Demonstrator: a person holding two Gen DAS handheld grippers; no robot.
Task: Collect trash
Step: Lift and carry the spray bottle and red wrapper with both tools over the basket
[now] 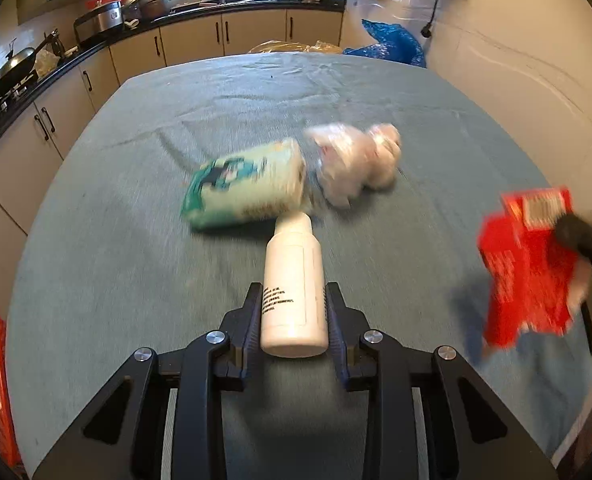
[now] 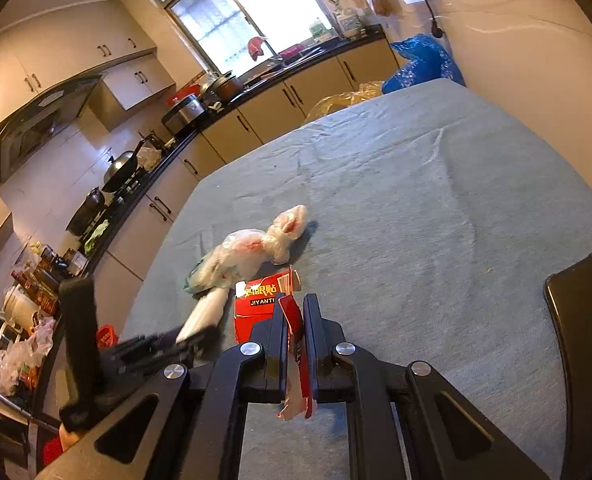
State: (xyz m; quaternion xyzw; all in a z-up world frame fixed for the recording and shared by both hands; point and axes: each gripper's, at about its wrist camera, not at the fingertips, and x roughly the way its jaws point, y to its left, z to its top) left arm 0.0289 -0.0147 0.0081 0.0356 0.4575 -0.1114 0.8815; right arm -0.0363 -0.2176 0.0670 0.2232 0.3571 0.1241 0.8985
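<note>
Trash partly gathered: left gripper (image 1: 294,312) clamps a white bottle (image 1: 292,276); right gripper (image 2: 294,332) pinches a red carton (image 2: 256,306). Green packet (image 1: 244,184) and plastic bag (image 1: 352,164) remain on the table (image 1: 136,260).

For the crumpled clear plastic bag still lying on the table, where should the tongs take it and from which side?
Grip the crumpled plastic bag at its narrower bunched end, the end away from the green packet. Come from above on that open side: the other end lies against the packet, while bare tablecloth surrounds the bunched end, and the gathered film there should give the pads something to pinch.
</note>
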